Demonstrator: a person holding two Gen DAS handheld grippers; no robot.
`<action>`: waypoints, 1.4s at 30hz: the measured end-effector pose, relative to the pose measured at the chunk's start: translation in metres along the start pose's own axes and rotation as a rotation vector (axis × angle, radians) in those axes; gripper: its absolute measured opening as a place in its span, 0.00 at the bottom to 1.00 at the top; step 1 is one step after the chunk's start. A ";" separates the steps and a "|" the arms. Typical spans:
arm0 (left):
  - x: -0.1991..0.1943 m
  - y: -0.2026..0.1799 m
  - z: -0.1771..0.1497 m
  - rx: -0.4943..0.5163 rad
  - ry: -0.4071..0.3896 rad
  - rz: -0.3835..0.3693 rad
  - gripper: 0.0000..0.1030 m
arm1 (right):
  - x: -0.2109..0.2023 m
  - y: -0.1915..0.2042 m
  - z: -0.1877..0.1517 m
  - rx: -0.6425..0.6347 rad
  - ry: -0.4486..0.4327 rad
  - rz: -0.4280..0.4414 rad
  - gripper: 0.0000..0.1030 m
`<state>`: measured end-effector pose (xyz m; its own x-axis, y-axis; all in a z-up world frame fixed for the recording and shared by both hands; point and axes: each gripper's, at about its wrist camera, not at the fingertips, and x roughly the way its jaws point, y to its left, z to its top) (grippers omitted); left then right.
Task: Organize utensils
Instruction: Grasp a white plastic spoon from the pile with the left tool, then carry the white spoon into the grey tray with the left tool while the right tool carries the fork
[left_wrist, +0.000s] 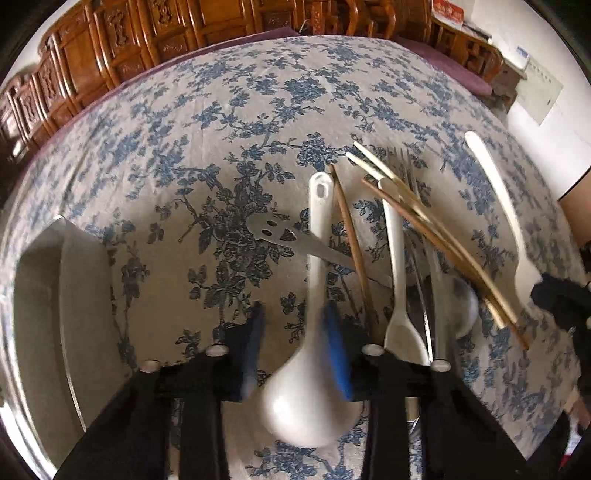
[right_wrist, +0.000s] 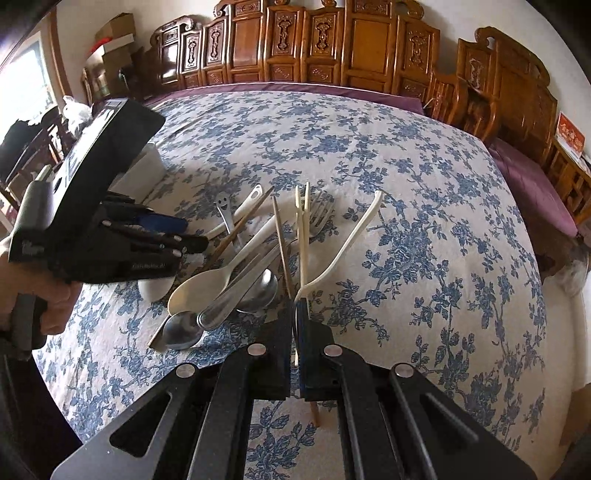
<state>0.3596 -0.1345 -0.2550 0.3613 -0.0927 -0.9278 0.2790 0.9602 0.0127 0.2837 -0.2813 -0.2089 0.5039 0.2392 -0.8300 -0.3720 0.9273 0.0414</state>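
My left gripper points down over a white ladle-shaped spoon on the floral cloth. Its blue pads straddle the spoon's neck; the right pad meets it and the left pad stands off. My right gripper is shut on a bundle of cream and brown chopsticks that slant upward, one end poking out below the jaws. A white plastic fork has its head at those fingertips; whether it is gripped too I cannot tell. Between the grippers lies a pile: a white spoon, metal spoons, a metal fork, a smiley-handled piece.
A white tray sits at the left edge of the left wrist view. Carved wooden chairs ring the table's far side. A person's hand holds the left gripper beside the pile. The blue floral tablecloth stretches far and right.
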 end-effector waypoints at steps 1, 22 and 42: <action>0.000 0.000 0.001 0.004 0.003 0.008 0.09 | -0.001 0.001 0.000 -0.001 0.000 0.002 0.03; -0.082 0.050 0.003 -0.048 -0.146 0.090 0.08 | -0.037 0.045 0.021 -0.050 -0.060 0.031 0.03; -0.118 0.142 -0.033 -0.096 -0.148 0.135 0.08 | -0.036 0.139 0.053 -0.106 -0.098 0.152 0.03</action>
<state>0.3267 0.0214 -0.1559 0.5183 0.0075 -0.8551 0.1359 0.9865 0.0910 0.2553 -0.1462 -0.1442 0.5077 0.4056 -0.7601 -0.5267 0.8443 0.0987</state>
